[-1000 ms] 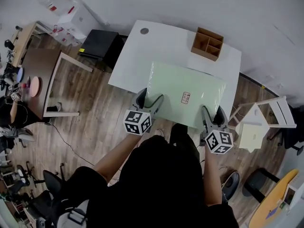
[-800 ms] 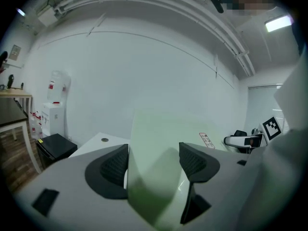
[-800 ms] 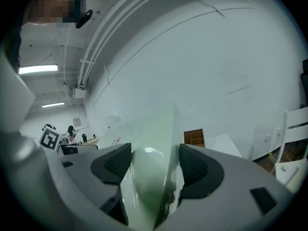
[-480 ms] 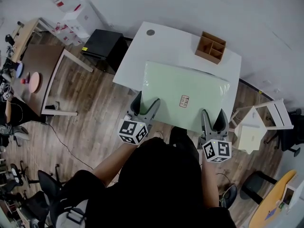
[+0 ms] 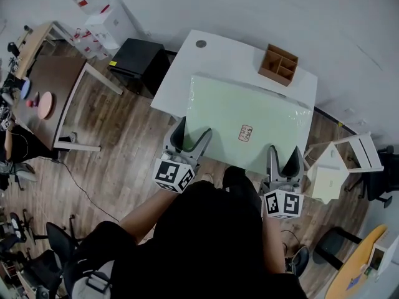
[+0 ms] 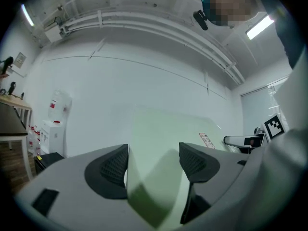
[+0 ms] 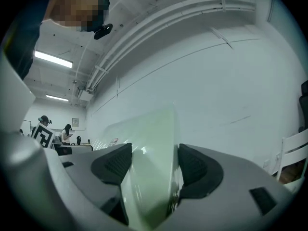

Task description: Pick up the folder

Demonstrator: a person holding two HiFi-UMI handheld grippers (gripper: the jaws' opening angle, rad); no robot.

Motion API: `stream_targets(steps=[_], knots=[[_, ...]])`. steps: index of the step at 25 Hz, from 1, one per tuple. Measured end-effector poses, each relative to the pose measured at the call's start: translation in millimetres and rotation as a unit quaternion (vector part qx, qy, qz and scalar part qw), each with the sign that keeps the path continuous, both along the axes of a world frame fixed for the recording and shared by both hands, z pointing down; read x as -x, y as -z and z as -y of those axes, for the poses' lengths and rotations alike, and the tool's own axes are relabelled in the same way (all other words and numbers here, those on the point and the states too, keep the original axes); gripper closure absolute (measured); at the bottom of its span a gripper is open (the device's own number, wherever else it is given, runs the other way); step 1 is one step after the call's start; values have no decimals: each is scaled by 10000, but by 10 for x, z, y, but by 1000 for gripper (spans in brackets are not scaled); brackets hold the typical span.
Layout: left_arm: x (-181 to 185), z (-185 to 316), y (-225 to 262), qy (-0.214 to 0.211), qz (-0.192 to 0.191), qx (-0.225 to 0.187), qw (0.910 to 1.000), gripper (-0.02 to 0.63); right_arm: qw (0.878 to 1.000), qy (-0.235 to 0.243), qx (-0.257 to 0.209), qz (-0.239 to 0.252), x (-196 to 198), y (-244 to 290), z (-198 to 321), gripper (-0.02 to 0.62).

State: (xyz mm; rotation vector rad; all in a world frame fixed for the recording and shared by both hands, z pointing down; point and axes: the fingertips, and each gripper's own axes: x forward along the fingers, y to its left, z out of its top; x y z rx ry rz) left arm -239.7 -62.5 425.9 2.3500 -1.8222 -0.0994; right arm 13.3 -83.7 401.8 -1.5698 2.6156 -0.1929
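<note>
A large pale green folder (image 5: 249, 120) with a small label hangs above the white table (image 5: 224, 52), gripped at its two near corners. My left gripper (image 5: 190, 139) is shut on the near left corner, and my right gripper (image 5: 285, 161) is shut on the near right corner. In the left gripper view the folder (image 6: 159, 153) fills the space between the pads (image 6: 115, 170) of that gripper (image 6: 154, 165) and stands up against the wall and ceiling. The right gripper view shows the folder (image 7: 149, 148) edge-on inside the right gripper (image 7: 149, 165).
A wooden compartment box (image 5: 278, 64) stands at the table's far right corner. A black cabinet (image 5: 134, 58) sits left of the table, a brown desk (image 5: 56, 98) farther left, and a white chair (image 5: 340, 161) to the right. The floor is wood.
Both grippers have drawn back toward me and risen with the folder, which looks larger and has lifted off the table top.
</note>
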Motion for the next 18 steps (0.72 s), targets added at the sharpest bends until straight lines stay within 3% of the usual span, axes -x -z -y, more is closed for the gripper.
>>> stream_targets(steps=[18], knots=[[174, -215, 236, 222, 3, -399, 9990, 268, 9989, 208, -426, 32, 187, 237, -109, 275]])
